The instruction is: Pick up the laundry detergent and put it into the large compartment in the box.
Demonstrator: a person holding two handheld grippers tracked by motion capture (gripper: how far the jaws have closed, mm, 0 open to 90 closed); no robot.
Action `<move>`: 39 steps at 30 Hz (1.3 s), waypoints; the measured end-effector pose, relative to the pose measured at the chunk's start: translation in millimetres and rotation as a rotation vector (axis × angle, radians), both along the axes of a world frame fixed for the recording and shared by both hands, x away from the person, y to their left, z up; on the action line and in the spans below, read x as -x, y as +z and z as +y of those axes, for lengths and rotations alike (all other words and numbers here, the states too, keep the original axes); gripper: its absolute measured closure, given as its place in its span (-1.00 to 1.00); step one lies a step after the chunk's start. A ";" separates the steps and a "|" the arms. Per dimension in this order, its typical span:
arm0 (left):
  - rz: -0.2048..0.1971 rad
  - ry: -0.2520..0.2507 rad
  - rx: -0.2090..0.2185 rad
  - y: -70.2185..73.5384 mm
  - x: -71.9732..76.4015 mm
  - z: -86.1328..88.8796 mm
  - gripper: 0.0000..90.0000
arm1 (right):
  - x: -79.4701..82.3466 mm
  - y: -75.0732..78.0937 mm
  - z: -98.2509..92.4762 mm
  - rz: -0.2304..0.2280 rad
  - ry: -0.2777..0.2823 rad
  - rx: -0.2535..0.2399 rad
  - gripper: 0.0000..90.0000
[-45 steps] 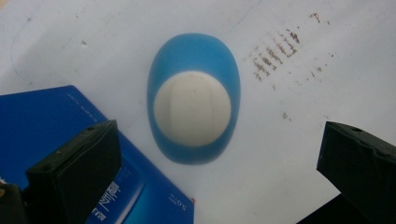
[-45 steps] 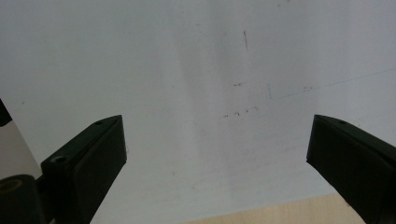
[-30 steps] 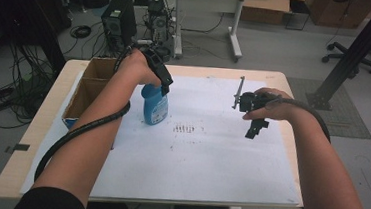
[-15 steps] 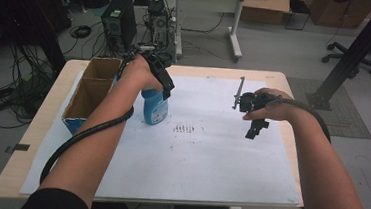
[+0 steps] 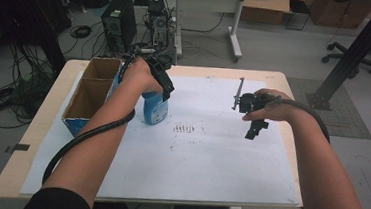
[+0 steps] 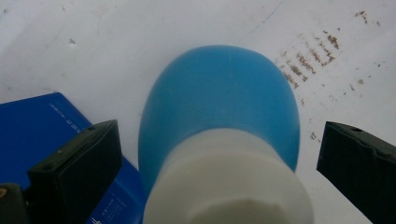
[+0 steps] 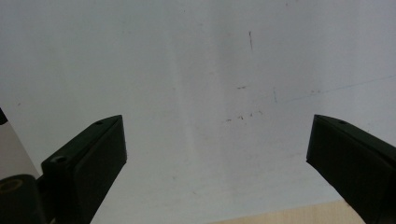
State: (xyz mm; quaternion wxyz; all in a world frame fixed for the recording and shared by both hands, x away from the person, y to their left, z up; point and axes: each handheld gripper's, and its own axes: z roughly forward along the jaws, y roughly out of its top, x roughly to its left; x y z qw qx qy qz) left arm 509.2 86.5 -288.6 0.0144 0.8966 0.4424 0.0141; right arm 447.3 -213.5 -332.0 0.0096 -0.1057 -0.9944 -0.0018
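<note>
From above, the blue bottle point(image 5: 154, 107) stood upright on the white sheet point(image 5: 194, 160) toward the table's point(image 5: 40, 138) left edge, just beside the open cardboard box point(image 5: 90, 97). The left claw point(image 5: 163, 80) hung directly over the bottle's top, with the person's hand wrapped around the tool. The right claw point(image 5: 252, 131) hovered above the sheet nearer the right edge, well apart from the bottle, carrying nothing. A patch of brown specks point(image 5: 185, 129) marked the sheet between them.

From the left gripper view, the bottle point(image 6: 219, 107) showed from above, its white neck point(image 6: 229, 182) sitting between the two jaws, which stood wide apart and touched neither side. I judged the step to be a grasp at the neck: lowering straight, keeping the neck centred, then closing evenly would keep the bottle from tipping toward the box point(image 6: 42, 126).

From the right gripper view, the jaws stood wide apart over bare sheet point(image 7: 201, 93), with the table's wooden edge point(image 7: 299, 215) just visible below. It looked best kept clear.
</note>
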 end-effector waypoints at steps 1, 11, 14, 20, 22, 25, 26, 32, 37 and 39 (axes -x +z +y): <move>0.002 -0.001 -0.002 -0.6 -0.1 0.2 -0.99 | 0.0 -0.1 0.0 0.000 0.001 0.000 -0.89; -0.002 -0.002 0.007 -2.1 0.1 1.4 -0.89 | 0.0 -1.8 0.8 0.001 0.005 0.001 -0.89; -0.002 -0.002 0.003 -3.3 0.4 1.8 -0.86 | 0.1 -2.0 1.3 -0.002 0.004 0.002 -0.89; -0.010 0.023 0.005 -2.8 -0.2 5.3 -0.74 | 0.4 -2.8 1.9 0.000 0.005 0.002 -0.89; -0.011 0.022 0.007 -2.3 0.2 5.1 -0.73 | 0.0 -2.9 1.9 -0.002 0.009 0.000 -0.89; -0.015 0.020 0.004 -1.6 0.0 4.6 -0.73 | 0.6 -3.1 2.1 -0.001 0.005 0.001 -0.89; -0.020 0.024 0.009 -1.7 0.2 3.9 -0.73 | 0.5 -3.1 2.2 -0.001 0.008 0.002 -0.89; -0.020 0.022 -0.013 -2.7 -0.2 1.5 -0.65 | 0.9 -4.4 1.6 0.002 0.007 -0.001 -0.89; -0.016 0.034 -0.009 -2.8 -0.6 1.7 -0.50 | 0.7 -5.0 1.0 0.003 0.004 0.002 -0.89; -0.014 0.040 -0.005 -3.1 -0.6 1.7 -0.50 | 0.7 -5.5 1.0 0.002 0.003 0.000 -0.89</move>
